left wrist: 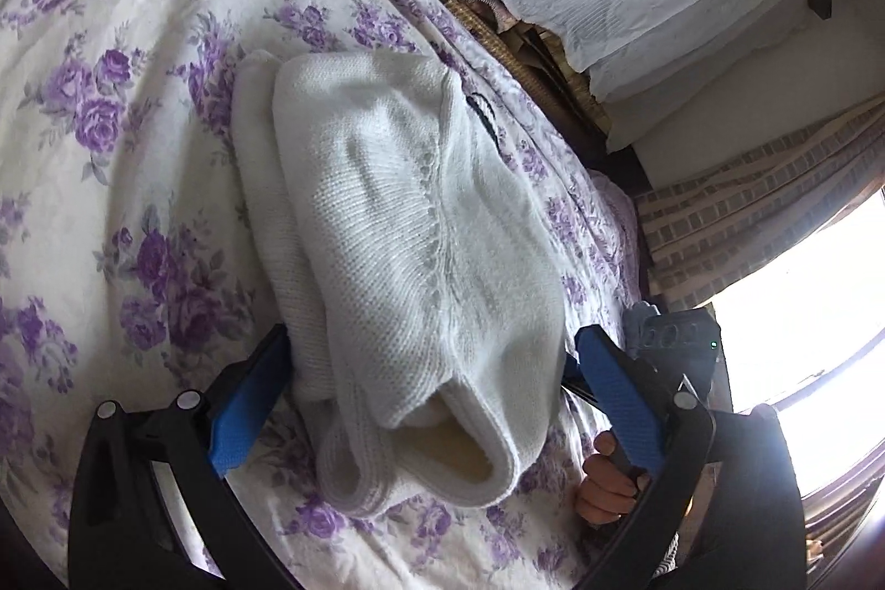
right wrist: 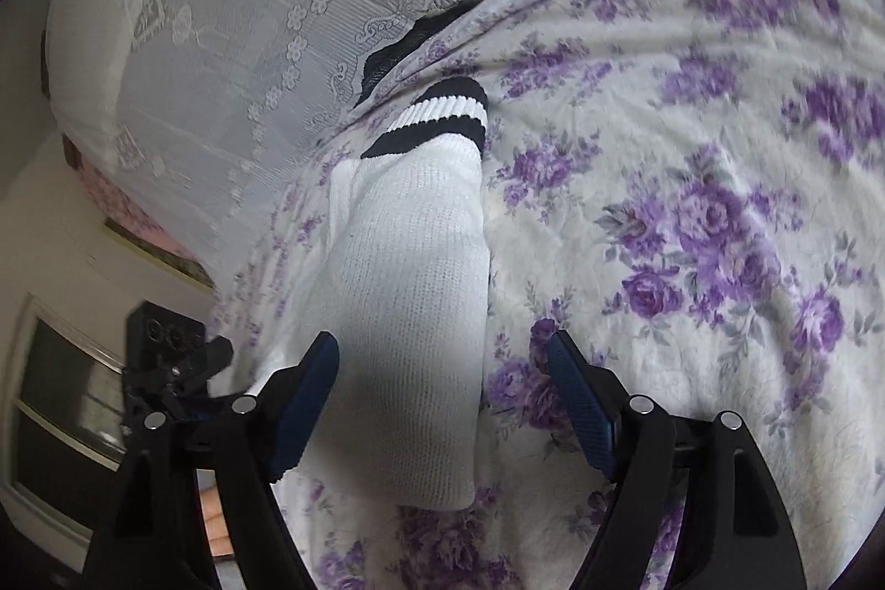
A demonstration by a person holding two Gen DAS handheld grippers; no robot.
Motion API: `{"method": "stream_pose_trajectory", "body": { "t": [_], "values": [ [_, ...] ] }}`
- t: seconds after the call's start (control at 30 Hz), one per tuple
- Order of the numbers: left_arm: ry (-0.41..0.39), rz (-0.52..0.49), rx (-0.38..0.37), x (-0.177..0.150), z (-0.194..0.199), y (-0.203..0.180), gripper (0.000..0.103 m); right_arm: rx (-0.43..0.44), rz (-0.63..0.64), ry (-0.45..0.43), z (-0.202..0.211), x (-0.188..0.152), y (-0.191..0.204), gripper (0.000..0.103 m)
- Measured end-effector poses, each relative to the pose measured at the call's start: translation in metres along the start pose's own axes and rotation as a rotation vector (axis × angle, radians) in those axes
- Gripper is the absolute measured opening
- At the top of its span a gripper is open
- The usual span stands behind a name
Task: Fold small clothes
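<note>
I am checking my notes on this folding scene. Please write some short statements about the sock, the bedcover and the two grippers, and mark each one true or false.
1. The white sock lies on a floral bedcover. True.
2. The sock's cuff has red stripes. False: the stripes are black.
3. The right gripper is open. True.
4. The left gripper is shut tight on the sock. False: its jaws stand wide apart on either side of the sock.
5. The flowers on the bedcover are purple. True.
</note>
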State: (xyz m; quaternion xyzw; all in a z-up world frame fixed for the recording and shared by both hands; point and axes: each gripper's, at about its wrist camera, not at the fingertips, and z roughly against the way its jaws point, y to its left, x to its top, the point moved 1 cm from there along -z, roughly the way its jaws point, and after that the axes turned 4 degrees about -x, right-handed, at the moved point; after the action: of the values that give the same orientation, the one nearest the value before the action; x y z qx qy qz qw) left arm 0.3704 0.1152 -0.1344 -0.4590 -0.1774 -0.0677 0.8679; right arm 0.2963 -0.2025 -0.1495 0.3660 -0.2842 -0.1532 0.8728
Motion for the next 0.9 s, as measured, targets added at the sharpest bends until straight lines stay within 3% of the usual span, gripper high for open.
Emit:
{"method": "stream_pose_trajectory", "body": {
  "t": [0.27, 0.43, 0.5, 0.77, 0.9],
  "values": [
    [0.035, -0.009, 0.068, -0.003, -0.011, 0.002, 0.099, 0.091, -0.008, 0.039, 0.006, 0.002, -0.007, 0.082],
    [0.039, -0.034, 0.073, -0.001, -0.017, -0.002, 0.099, 0.099, -0.051, 0.078, -0.005, 0.014, 0.0, 0.1],
    [0.04, -0.037, 0.077, 0.003, -0.022, -0.002, 0.099, 0.064, -0.066, 0.101, -0.015, 0.023, 0.003, 0.1],
    [0.044, -0.053, 0.101, 0.013, -0.035, -0.001, 0.099, 0.058, -0.041, 0.144, -0.053, 0.055, 0.015, 0.099],
    [0.04, -0.075, 0.12, 0.015, -0.039, -0.004, 0.099, 0.062, -0.024, 0.153, -0.077, 0.062, 0.022, 0.083]
  ]
}}
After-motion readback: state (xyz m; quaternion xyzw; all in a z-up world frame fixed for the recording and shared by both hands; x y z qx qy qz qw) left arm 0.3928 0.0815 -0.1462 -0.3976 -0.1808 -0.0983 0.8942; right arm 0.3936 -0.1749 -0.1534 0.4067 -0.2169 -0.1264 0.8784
